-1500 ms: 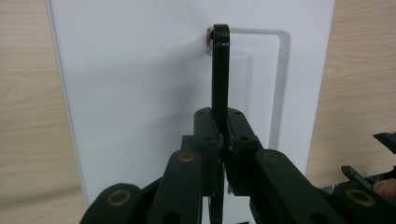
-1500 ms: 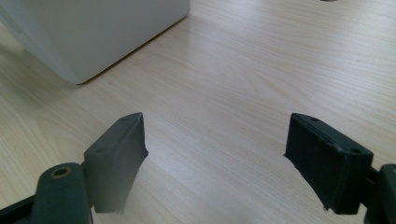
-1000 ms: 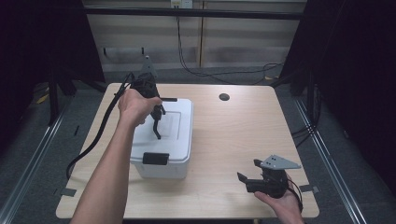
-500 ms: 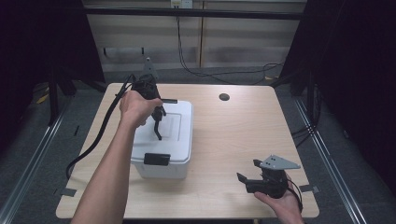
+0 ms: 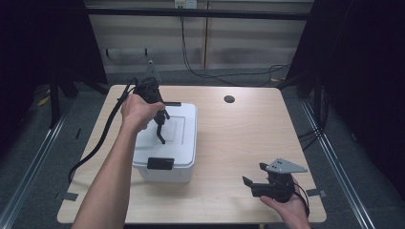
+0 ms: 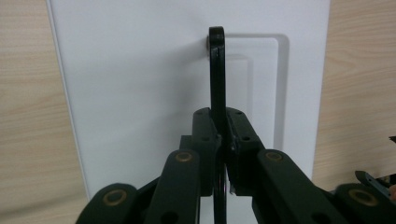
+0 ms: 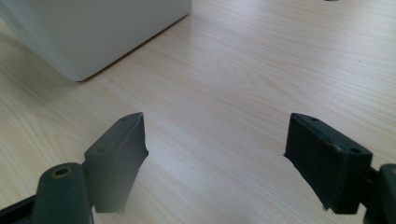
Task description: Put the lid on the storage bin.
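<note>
The white lidded box [image 5: 167, 143] sits on the left half of the table [image 5: 248, 143], closer to the left edge than the right, with black latches on its near and far ends. The left gripper [image 6: 223, 140] is over the lid, jaws clamped tight on the black carry handle [image 6: 216, 70], which stands up from the recessed middle of the lid. The right gripper [image 5: 253, 177] rests in the hand near the front right corner of the table, well apart from the box, jaws spread wide with bare wood between them.
</note>
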Action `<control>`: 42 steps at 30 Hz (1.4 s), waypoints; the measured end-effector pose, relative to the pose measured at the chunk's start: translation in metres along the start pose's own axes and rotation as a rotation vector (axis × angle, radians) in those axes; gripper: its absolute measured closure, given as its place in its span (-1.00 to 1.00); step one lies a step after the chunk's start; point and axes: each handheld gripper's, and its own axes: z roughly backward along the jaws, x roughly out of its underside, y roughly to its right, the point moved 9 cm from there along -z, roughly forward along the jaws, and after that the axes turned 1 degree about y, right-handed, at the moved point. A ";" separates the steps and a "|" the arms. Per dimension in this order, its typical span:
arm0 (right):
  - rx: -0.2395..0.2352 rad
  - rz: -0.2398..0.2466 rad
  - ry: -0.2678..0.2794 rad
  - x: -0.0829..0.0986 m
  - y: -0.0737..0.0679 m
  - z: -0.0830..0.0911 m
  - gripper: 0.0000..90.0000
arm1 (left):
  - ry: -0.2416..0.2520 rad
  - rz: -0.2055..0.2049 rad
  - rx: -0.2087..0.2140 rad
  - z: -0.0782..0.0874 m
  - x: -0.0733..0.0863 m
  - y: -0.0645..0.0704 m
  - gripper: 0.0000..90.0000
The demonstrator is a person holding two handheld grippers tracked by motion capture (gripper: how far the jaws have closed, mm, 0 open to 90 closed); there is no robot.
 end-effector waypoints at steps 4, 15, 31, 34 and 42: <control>-0.001 0.000 -0.003 0.000 0.000 0.000 -0.57 | -0.016 -0.044 -0.041 0.000 0.001 -0.003 0.79; 0.000 0.000 -0.004 0.000 0.000 0.000 -0.57 | 0.024 -0.094 -0.046 -0.001 -0.003 -0.005 0.41; 0.005 0.002 -0.008 0.001 0.001 0.000 -0.57 | 0.086 -0.253 -0.011 0.007 -0.004 -0.006 -0.17; 0.005 -0.001 -0.007 0.001 0.001 0.000 -0.57 | 0.094 -0.267 0.005 0.010 -0.004 -0.007 -0.28; 0.009 -0.003 -0.007 0.001 0.002 0.001 -0.57 | 0.139 -0.318 0.114 0.017 0.001 -0.015 -0.49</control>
